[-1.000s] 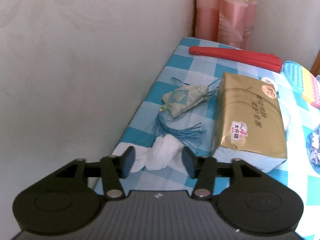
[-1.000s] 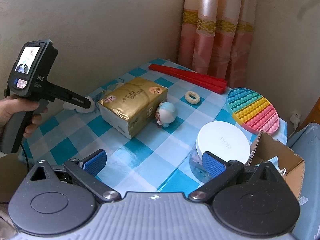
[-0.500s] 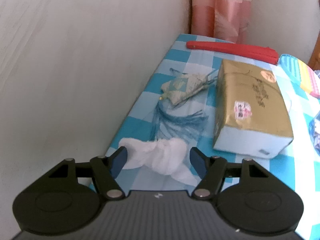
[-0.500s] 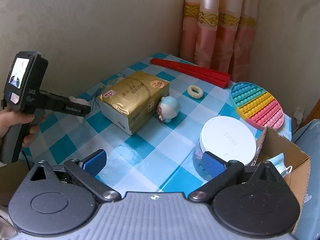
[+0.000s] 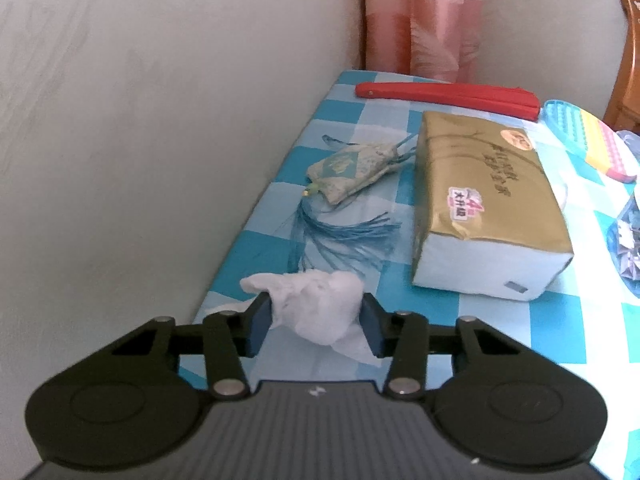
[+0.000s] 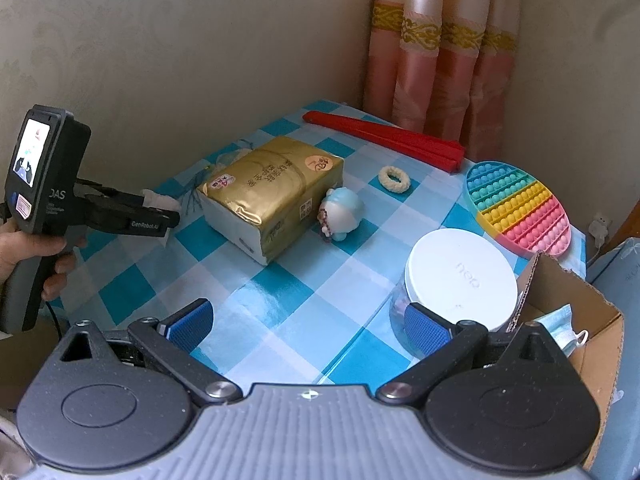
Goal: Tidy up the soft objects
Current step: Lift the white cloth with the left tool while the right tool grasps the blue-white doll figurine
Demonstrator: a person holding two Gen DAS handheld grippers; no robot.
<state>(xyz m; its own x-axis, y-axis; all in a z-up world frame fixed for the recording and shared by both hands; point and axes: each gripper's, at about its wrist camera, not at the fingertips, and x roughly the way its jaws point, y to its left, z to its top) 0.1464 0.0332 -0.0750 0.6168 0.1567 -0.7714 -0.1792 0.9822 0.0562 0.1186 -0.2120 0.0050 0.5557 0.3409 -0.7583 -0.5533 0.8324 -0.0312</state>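
The left gripper point(image 5: 316, 326), jaws closing, presses both pads against the crumpled white tissue point(image 5: 316, 306); the right gripper point(image 6: 306, 330) is wide open and empty; the tissue's underside is hidden.

One tissue pack point(image 6: 272, 196), one wad point(image 5: 320, 306), one sachet point(image 5: 348, 170), one fan point(image 6: 384, 136), one plush point(image 6: 340, 212), one scrunchie point(image 6: 394, 178), one pop-mat point(image 6: 518, 208), one jar point(image 6: 460, 280), one box point(image 6: 576, 320), one mask point(image 6: 564, 326).

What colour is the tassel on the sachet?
Blue; the tassel shows best in the left wrist view.
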